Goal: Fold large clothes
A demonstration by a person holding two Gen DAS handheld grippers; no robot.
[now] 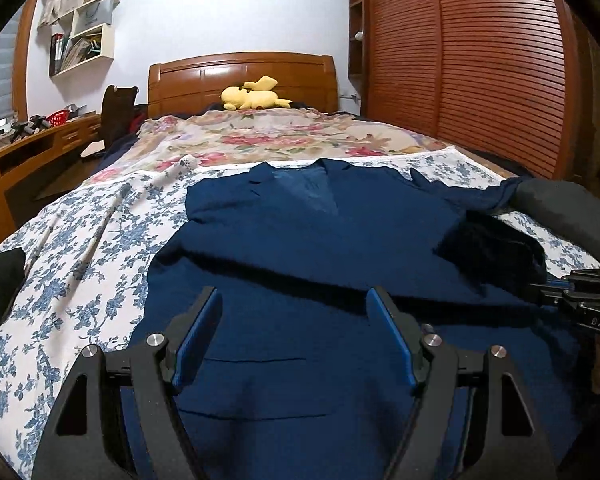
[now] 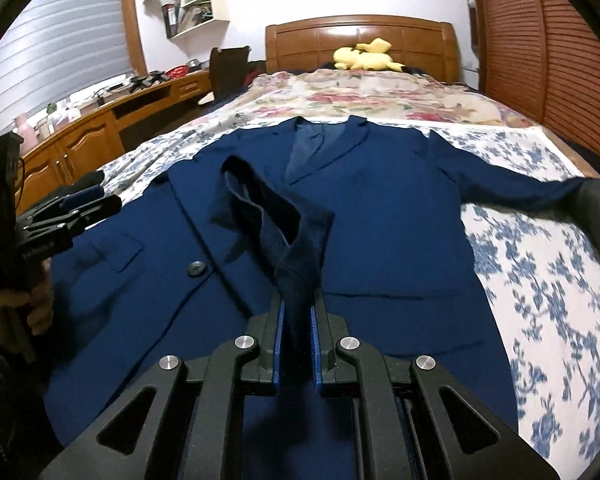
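One soft, limp navy blue suit jacket (image 2: 380,208) lies flat on the floral bed (image 2: 540,280); right hand-held gripper (image 2: 298,312) pinches its dark sleeve cuff (image 2: 276,232), left hand-held gripper (image 1: 294,320) gapes empty. Grip seams, probably.

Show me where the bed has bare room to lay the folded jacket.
Free: the blue-flowered sheet right of the navy jacket, below its outstretched sleeve; the sheet strip left of it; the floral quilt between collar and yellow plush. Crowded: the middle, under the jacket and both grippers.
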